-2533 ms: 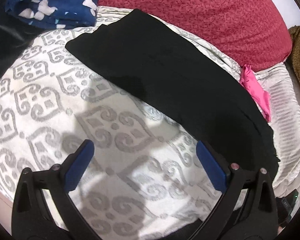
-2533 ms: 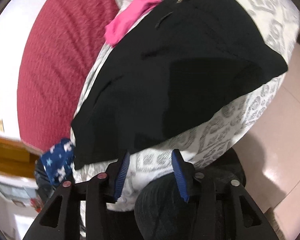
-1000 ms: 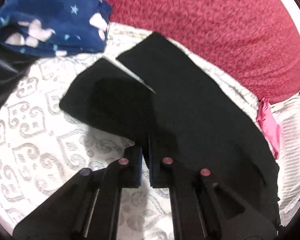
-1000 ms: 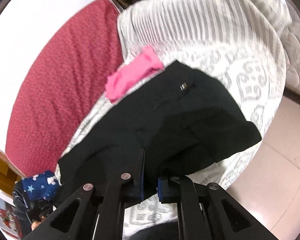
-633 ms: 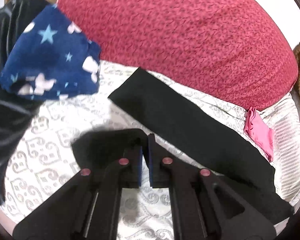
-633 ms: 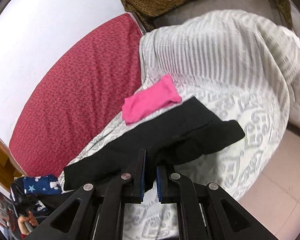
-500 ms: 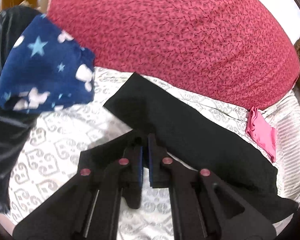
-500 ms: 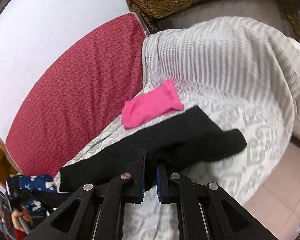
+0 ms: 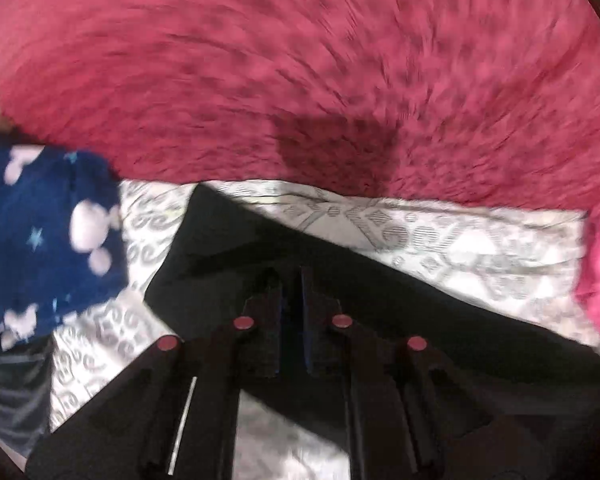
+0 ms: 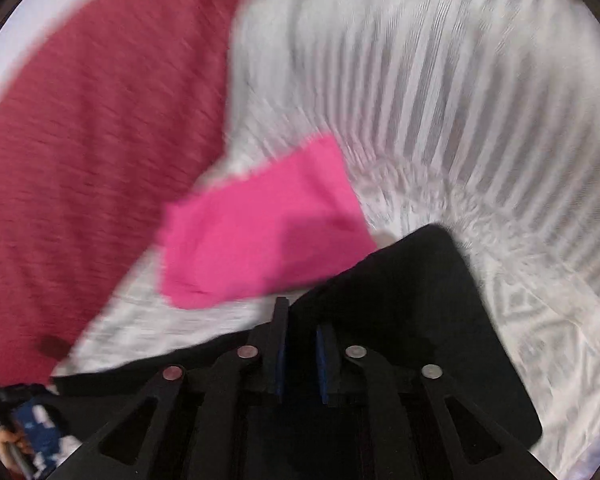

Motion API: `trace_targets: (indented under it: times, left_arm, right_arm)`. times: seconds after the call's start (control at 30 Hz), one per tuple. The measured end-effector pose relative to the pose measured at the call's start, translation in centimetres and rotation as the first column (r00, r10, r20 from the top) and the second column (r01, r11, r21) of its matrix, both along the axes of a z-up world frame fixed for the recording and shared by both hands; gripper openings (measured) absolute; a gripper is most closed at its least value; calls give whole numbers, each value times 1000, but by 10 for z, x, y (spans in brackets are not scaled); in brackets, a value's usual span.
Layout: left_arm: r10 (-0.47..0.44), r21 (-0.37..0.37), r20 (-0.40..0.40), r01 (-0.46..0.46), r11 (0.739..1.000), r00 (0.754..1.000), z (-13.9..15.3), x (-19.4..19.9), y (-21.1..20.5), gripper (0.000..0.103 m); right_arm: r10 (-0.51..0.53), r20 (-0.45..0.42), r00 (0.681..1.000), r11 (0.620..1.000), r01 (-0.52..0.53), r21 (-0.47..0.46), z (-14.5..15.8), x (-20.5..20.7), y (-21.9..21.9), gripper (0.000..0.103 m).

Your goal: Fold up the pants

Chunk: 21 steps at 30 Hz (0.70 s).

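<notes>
A: Both views motion-blurred, worst toward the fisheye rims. Red cushion [image 9: 300, 60] smeared radially.
B: Lighting's even, indoor, moderately bright. Dark shadow patch on the cushion. Striped cover [image 10: 460, 80] nearly blown out, black pants [image 9: 380, 312] show no detail.

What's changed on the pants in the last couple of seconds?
Both grippers closed on the near edge of the black pants and carried it across toward the red pillow, folding them into a narrower band. The left gripper and right gripper are now opening. The pink cloth and blue star-print garment stayed put.
</notes>
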State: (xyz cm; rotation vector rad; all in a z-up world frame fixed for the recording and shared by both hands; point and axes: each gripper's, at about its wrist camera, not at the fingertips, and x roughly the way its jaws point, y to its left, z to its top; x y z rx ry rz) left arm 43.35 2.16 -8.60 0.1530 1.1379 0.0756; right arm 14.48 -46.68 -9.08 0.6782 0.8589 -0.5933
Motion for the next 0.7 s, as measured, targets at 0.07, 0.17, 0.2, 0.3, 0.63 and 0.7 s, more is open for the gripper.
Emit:
trace_targets:
  times: [0.07, 0.17, 0.2, 0.3, 0.63, 0.7]
  left_arm:
    - [-20, 76, -41, 23, 997, 999, -23, 15, -14, 21]
    - [-68, 220, -49, 78, 972, 996, -46, 24, -23, 43]
    - [-94, 283, -37, 101, 954, 995, -50, 25, -24, 51]
    - [-143, 442, 14, 122, 889, 990, -49, 25, -19, 54]
    - [-122, 466, 188, 21, 885, 975, -8, 1, 67, 64]
    - [-139, 455, 193, 37, 890, 971, -12, -19, 79, 64]
  right_arm:
    - [-15, -73, 997, 1000, 16, 19, -31, 18, -15, 16]
    - [9, -69, 998, 1000, -7, 29, -54, 30, -26, 17]
    - [21, -73, 997, 1000, -20, 18, -55, 32, -26, 17]
    - [49, -110, 993, 999, -49, 6, -54, 39, -25, 17]
    - [129, -314, 941, 959, -199, -202, -5, 28, -17, 62]
    - [97, -336, 937, 919, -214, -332, 12, 9, -14, 69]
